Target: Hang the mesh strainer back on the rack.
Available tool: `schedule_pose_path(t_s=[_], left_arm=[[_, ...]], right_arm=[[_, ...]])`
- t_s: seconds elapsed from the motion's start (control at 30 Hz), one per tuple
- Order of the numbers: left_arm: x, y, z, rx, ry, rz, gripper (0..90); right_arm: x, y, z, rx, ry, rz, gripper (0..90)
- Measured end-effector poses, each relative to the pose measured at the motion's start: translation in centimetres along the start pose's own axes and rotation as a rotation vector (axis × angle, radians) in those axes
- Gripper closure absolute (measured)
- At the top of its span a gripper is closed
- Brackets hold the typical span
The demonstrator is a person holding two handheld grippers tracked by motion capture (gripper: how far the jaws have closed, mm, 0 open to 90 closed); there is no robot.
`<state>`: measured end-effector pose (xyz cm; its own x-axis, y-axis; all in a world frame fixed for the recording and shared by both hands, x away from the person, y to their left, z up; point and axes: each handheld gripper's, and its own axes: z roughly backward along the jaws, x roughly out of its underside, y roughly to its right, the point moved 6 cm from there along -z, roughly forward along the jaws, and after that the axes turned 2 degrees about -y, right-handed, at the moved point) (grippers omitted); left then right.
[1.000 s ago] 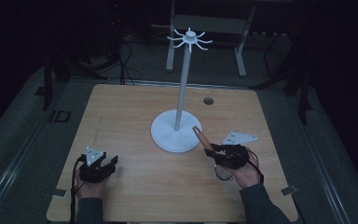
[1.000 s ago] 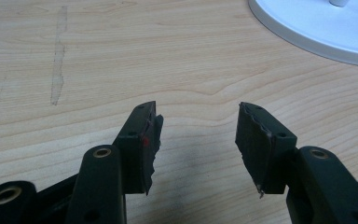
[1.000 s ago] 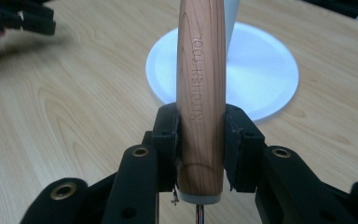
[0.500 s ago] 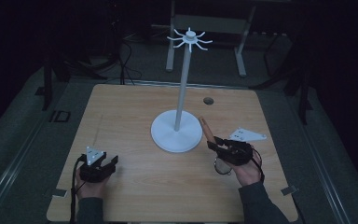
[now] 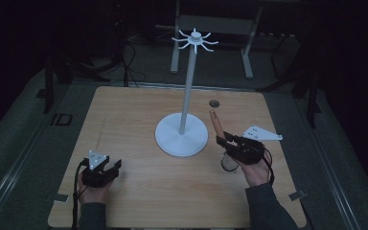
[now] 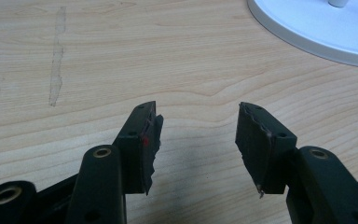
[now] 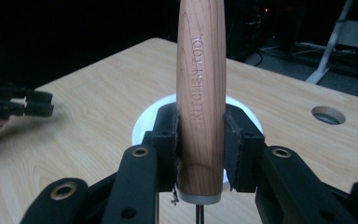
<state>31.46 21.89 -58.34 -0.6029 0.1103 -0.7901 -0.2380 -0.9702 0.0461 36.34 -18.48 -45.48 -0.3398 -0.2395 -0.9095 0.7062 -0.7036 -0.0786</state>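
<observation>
Right gripper point(image 7: 200, 135) pinches a smooth wooden handle point(image 7: 200, 93); left gripper point(image 6: 198, 135) spread over grained table point(image 6: 74, 56).

Under my jaws lies a pale wood-grain worktop point(image 5: 139, 120), squarish, with a round hole point(image 5: 214, 103) near its far edge, ahead of my right jaws. A faint scuffed streak point(image 6: 56, 60) runs along the grain ahead and to the left of my left jaws. Around the worktop the floor point(image 5: 24, 139) is grey-green and dim. Beyond the far edge the room is dark; a pale metal frame point(image 5: 249, 52) stands there, and black cables point(image 5: 129, 57) trail over the floor.
</observation>
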Motion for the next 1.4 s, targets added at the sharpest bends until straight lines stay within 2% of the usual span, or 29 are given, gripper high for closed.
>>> schedule_pose_path(t_s=[0.53, 1.4], left_arm=[[0.0, -0.1, 0.0, 0.004, 0.007, 0.008, 48.7], [-0.3, 0.2, -0.3, 0.009, 0.006, 0.004, 48.7]], right_arm=[[-2.5, 0.7, 1.0, 0.013, 0.071, -0.021, 68.6], [-4.9, 1.4, 1.9, 0.016, 0.152, -0.056, 68.6]])
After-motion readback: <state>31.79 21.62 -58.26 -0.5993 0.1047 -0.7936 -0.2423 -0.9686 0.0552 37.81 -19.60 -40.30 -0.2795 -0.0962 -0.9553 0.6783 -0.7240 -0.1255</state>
